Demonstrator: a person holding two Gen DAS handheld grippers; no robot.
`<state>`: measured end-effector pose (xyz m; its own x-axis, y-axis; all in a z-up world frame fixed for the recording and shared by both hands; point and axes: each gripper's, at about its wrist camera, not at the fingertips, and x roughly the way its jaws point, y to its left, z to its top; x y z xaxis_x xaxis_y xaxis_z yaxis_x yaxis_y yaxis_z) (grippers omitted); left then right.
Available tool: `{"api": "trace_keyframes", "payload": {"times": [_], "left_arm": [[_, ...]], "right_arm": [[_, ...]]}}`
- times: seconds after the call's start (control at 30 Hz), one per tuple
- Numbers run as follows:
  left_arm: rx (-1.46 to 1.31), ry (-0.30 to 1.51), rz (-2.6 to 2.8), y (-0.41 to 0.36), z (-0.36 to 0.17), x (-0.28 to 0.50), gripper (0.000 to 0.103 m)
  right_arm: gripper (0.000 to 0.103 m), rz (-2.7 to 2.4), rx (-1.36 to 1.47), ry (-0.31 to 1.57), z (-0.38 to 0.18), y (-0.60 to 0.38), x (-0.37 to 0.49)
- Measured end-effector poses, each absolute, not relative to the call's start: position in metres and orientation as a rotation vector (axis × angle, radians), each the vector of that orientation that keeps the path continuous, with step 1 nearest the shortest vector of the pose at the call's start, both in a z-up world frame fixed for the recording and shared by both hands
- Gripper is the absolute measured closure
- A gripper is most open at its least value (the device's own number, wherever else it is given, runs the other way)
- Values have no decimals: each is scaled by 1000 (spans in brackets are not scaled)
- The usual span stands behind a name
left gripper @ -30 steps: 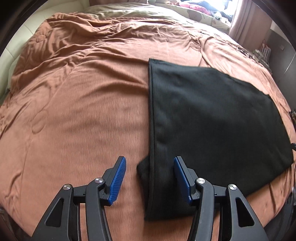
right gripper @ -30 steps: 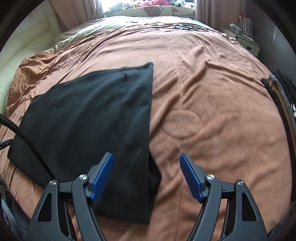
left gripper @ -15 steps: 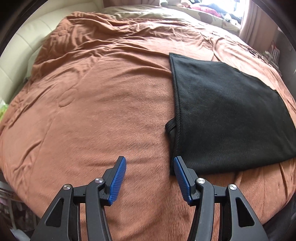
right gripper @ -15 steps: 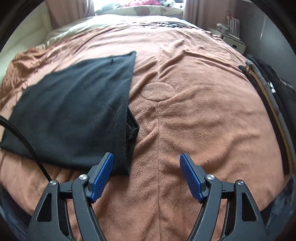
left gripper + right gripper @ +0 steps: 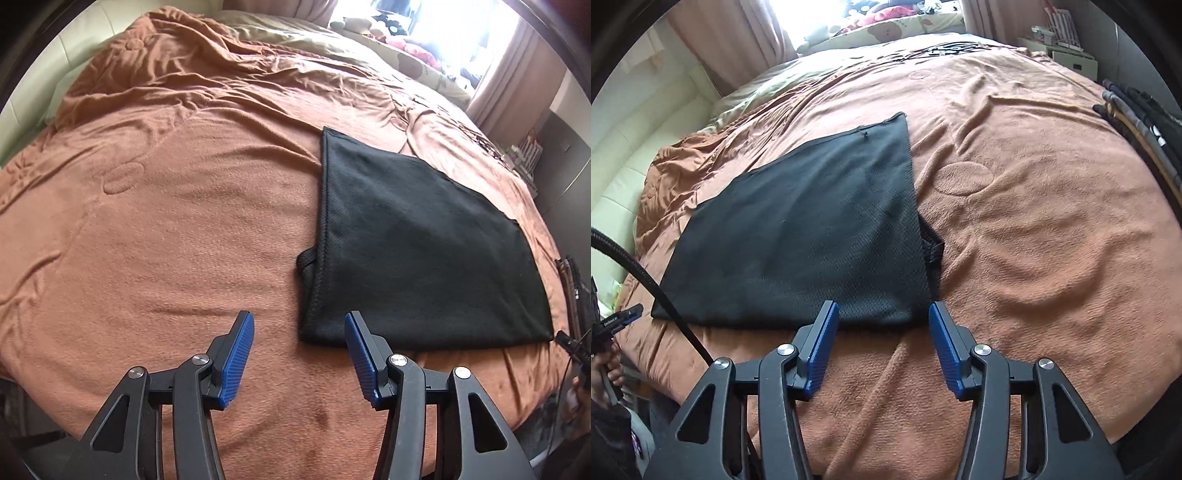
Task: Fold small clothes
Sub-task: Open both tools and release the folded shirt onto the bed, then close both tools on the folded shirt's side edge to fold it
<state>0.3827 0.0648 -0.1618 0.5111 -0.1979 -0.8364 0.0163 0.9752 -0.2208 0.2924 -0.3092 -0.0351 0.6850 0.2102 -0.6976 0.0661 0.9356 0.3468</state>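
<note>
The black cloth [image 5: 417, 251] is seen folded flat on the bed [image 5: 166, 206] — a tab pokes out at 9 o'clock; both grippers [image 5: 299, 354] [image 5: 881, 345] are held apart, empty — a further fold likely remains.

I see bare blanket [image 5: 166, 229] on both sides of the black cloth [image 5: 413, 251] and along its near edge; a dark pile [image 5: 1145, 122] blocks the blanket's right edge.
</note>
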Motion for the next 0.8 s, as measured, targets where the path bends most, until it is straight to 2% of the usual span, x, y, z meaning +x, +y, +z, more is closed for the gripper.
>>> {"api": "trace_keyframes", "payload": {"times": [0.2, 0.27, 0.8], "left_arm": [[-226, 1082, -147, 60, -180, 392, 63], [-243, 1099, -151, 59, -188, 393, 63], [-312, 1101, -182, 55, -193, 399, 65]], "right_arm": [[56, 98, 428, 835, -43, -315, 302], [60, 102, 457, 842, -47, -319, 306], [60, 92, 607, 847, -57, -335, 310]]}}
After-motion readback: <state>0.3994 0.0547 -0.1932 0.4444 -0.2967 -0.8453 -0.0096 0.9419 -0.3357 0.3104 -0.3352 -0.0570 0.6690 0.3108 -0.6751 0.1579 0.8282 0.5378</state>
